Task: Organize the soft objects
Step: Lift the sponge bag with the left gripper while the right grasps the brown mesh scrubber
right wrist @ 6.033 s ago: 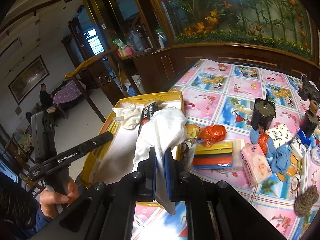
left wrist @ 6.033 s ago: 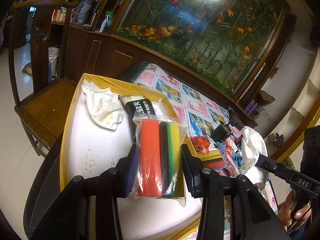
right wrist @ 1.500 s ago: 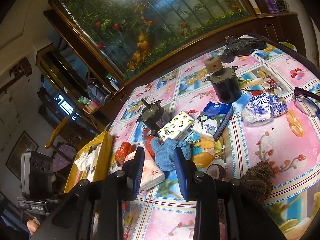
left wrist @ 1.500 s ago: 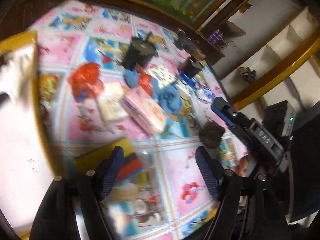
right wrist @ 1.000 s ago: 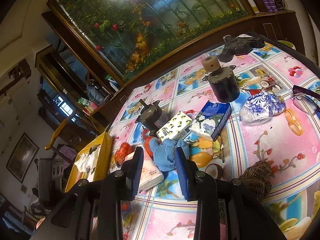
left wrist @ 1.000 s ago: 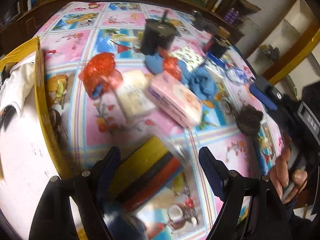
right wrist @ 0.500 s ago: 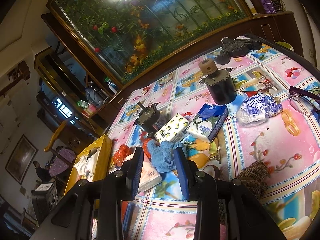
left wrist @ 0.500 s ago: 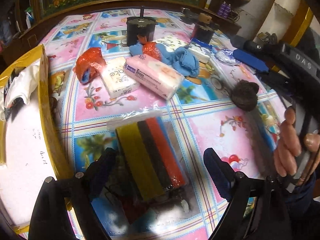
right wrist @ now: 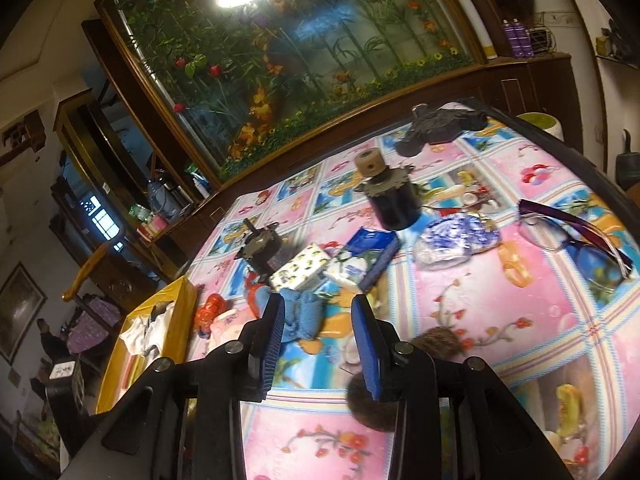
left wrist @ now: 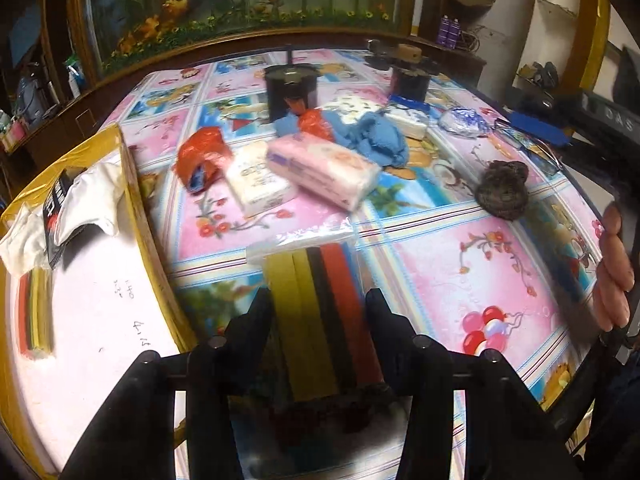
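Plastic-wrapped coloured sponge pack (left wrist: 320, 308) was found on the worktop (left wrist: 460, 280), clamped by the just-closed left claw (left wrist: 318, 312). Right claw (right wrist: 318, 320) was held unclenched, empty, above the blue cloth (right wrist: 306, 314).

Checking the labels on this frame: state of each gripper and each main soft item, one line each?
left gripper: jaws just closed in, pads on the sponge pack
sponge pack: bagged, flat on the tablecloth, gripped
right gripper: open, nothing held
blue cloth: crumpled, loose on the table
pink tissue pack: lying flat, untouched
white cloth: draped in the yellow tray
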### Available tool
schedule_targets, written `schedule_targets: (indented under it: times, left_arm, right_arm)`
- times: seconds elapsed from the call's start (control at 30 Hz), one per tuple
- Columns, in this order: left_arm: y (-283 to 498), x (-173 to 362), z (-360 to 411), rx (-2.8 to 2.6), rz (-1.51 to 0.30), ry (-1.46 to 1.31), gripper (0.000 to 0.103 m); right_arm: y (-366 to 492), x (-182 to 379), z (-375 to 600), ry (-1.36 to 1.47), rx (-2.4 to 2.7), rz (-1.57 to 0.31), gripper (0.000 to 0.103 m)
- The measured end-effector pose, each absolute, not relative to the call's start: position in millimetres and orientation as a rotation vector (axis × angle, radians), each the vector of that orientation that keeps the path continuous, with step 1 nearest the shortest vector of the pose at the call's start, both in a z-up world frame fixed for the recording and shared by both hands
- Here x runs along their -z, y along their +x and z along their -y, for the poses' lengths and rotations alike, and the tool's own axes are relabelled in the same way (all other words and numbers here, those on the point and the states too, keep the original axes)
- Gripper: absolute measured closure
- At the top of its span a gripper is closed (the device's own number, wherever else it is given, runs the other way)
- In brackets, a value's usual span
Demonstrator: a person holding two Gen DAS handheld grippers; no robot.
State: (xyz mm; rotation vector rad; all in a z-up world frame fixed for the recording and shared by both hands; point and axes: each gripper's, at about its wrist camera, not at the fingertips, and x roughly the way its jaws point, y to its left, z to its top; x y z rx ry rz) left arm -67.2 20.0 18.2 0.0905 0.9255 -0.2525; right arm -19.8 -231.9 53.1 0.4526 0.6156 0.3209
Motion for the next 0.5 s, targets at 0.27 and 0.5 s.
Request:
schedule_targets:
  times: [0.27,0.5]
  left_arm:
    - [-76,-22,-35,0.27,-0.928,0.006,0.056]
    - [-75,-23,4,0.369,-0.91,-0.001,0.056]
  right_arm:
    - [-37,-51,254,0.436,-0.302,-0.671,0.041]
    - [-33,-36,254,0.422,-0.237,-0.793,0.028]
